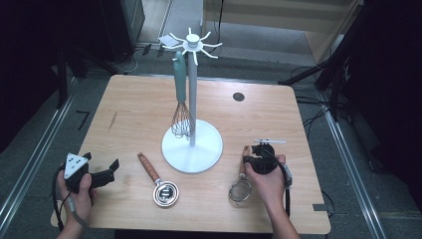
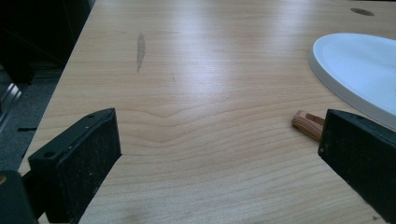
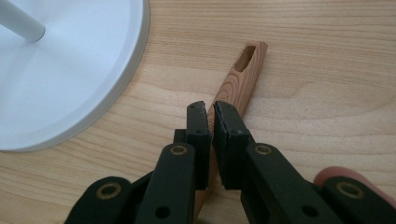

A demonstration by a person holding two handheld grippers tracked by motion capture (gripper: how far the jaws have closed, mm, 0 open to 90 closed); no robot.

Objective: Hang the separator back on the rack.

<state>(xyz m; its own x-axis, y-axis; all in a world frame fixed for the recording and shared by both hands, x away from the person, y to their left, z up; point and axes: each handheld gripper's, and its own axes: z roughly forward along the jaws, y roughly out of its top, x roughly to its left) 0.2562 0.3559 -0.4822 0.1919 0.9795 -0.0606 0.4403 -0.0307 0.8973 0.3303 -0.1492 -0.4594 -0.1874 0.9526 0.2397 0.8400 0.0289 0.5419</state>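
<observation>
A small mesh strainer [image 1: 240,191] with a wooden handle [image 3: 245,70] lies on the table, right of the white stand's base [image 1: 191,147]. My right gripper [image 3: 214,109] is shut on that handle about midway along it; in the high view the right gripper [image 1: 247,160] reaches it from the right. A metal scoop [image 1: 165,192] with a wooden handle [image 2: 308,123] lies left of the base. My left gripper [image 1: 99,162] hovers open near the table's front left corner; the left gripper [image 2: 219,154] has bare wood between its jaws.
A whisk [image 1: 181,119] with a teal handle hangs from a hook of the white stand's post [image 1: 191,99]. The round base [image 3: 70,70] lies close to the left of the strainer handle. A dark round hole [image 1: 239,96] marks the far table top.
</observation>
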